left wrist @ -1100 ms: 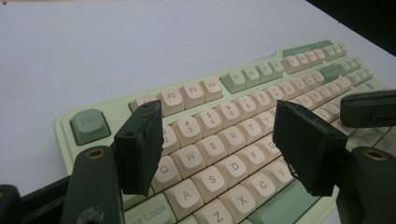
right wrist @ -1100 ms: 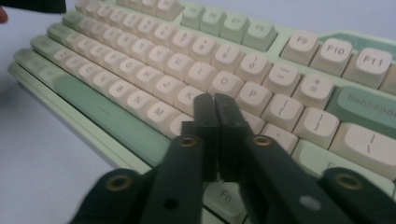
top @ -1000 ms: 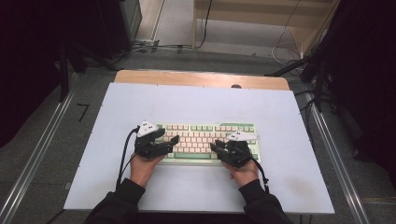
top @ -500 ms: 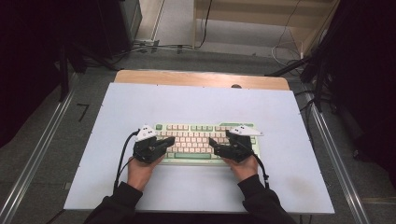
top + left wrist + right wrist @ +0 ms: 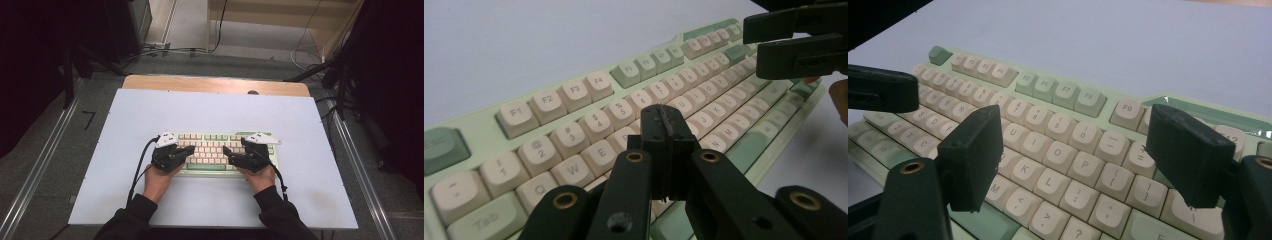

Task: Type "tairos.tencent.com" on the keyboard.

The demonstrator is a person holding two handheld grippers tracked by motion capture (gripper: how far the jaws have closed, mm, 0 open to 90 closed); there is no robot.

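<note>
A: Start closest in. How do the jaws of the left gripper [image 5: 668, 127] stand?

B: Pressed together, nothing between them. They have just been closing, and the joined tip hangs over the letter rows of the keyboard [image 5: 574, 125], about where the R and T keys would sit, with the E key [image 5: 600, 154] just to the left of the tip. Whether the tip touches a key I cannot tell.

A: And the right gripper [image 5: 1068, 155]?

B: Spread wide, having just been opening. Its fingers [image 5: 973, 155] stand apart above the right half of the keys, with the K, L and P keys lying in the gap below them. Nothing is pinched.

A: So which step is this?

B: I judge it to be key pressing: the closed left tip works like a single fingertip, while the right one hovers ready.

A: Farther out?

B: From above, the keyboard lies on the white table [image 5: 210, 110], under and ahead of both sets of jaws, with each hand [image 5: 159, 181] at the near edge.

A: What does the next move call for?

B: Probably a short, straight dip of the left tip onto one key only, without catching its neighbours. The right jaws would need to shut before poking likewise.
</note>
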